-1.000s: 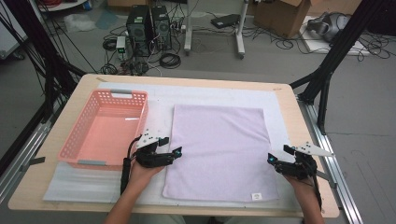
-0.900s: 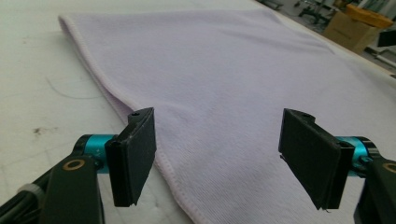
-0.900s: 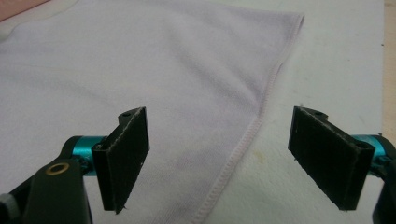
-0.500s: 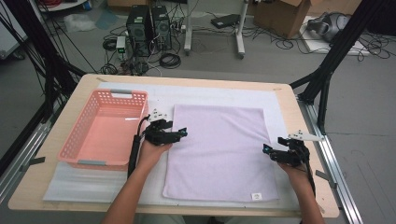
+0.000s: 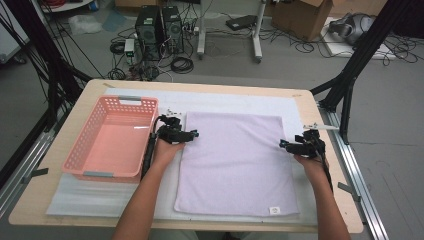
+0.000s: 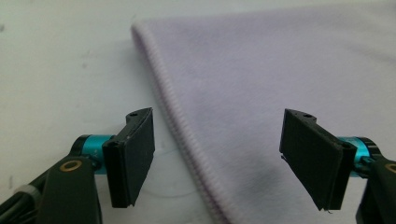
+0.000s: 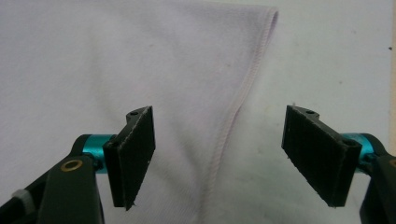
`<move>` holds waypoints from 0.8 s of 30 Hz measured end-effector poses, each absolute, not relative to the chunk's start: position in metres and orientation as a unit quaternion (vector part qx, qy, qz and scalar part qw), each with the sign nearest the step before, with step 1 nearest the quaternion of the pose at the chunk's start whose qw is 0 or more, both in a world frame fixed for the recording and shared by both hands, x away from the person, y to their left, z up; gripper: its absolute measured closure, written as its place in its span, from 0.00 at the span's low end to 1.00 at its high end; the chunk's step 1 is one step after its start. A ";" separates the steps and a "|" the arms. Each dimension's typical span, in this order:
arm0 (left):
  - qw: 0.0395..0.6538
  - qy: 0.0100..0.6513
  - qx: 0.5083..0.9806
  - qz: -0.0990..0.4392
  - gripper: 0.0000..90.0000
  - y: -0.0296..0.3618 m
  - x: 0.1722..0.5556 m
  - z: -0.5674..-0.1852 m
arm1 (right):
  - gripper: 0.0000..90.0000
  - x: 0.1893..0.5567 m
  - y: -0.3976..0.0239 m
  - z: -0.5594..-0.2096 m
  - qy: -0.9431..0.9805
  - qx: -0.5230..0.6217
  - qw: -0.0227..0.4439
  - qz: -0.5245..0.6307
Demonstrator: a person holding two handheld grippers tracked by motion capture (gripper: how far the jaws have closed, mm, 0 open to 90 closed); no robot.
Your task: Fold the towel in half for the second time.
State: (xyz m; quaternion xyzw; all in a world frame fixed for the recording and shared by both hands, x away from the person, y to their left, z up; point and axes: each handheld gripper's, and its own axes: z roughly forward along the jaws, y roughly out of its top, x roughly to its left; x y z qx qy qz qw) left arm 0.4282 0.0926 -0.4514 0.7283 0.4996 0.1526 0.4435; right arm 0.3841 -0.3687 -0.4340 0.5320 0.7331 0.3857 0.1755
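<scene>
A lilac towel point(image 5: 235, 160) lies flat on the white mat point(image 5: 240, 102). My left gripper point(image 5: 192, 134) hovers at the towel's left edge, near its far corner, pointing right. In the left gripper view the left gripper point(image 6: 219, 158) is open, and the towel's point(image 6: 261, 84) ribbed hem runs below the gap. My right gripper point(image 5: 284, 145) is at the towel's right edge, pointing left. In the right gripper view the right gripper point(image 7: 219, 158) is open over the stitched hem point(image 7: 233, 116); its jaws have just been closing a little and nothing is pinched.
A pink plastic basket point(image 5: 107, 172) stands empty on the left of the mat, close to my left forearm. A small white label point(image 5: 273, 210) marks the towel's near right corner. The wooden table point(image 5: 95, 85) ends just beyond the mat; floor clutter lies behind.
Both hands have slid along the towel's side edges toward the far side of the table. The towel has not moved.
</scene>
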 end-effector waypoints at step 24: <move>0.407 0.513 0.738 0.161 0.91 0.078 0.448 -0.449 | 0.92 0.425 -0.343 -0.443 0.725 0.568 0.182 0.344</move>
